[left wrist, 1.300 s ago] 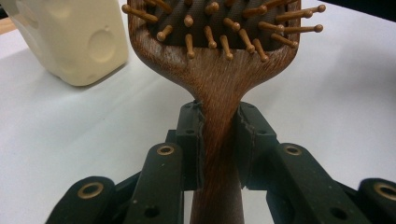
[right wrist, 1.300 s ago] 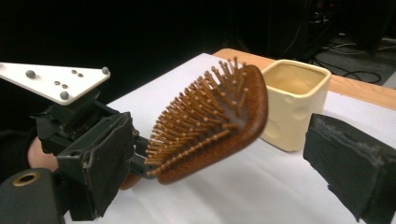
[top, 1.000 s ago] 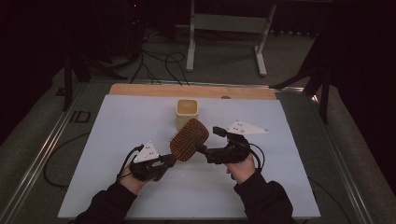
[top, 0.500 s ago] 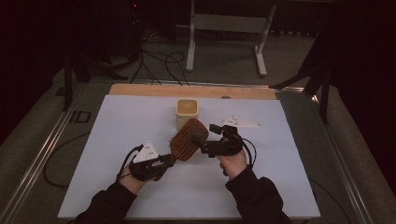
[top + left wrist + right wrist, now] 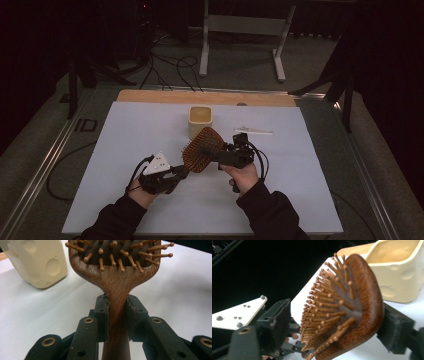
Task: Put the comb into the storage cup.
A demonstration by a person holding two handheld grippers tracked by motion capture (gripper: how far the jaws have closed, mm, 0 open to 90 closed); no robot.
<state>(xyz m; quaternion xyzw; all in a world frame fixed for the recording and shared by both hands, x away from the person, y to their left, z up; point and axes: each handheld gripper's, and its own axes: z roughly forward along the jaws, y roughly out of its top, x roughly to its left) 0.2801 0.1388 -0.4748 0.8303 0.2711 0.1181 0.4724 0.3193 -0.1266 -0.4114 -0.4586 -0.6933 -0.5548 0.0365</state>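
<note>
The left hand-held gripper (image 5: 177, 175) stays clamped on the brush (image 5: 202, 149) handle above the surface (image 5: 125, 135), while the right hand-held gripper (image 5: 220, 159) has moved in, its jaws just closing around the brush head without pressing yet, probably a handover.

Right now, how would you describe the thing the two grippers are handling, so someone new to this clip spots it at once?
On the pale sheet covering the table, look just in front of the cream square cup near the middle. The wooden paddle hairbrush is raised between both grippers, its handle clamped by the left gripper. Its reddish-brown head, studded with round-tipped wooden pins, sets it apart from the plain cup.
</note>
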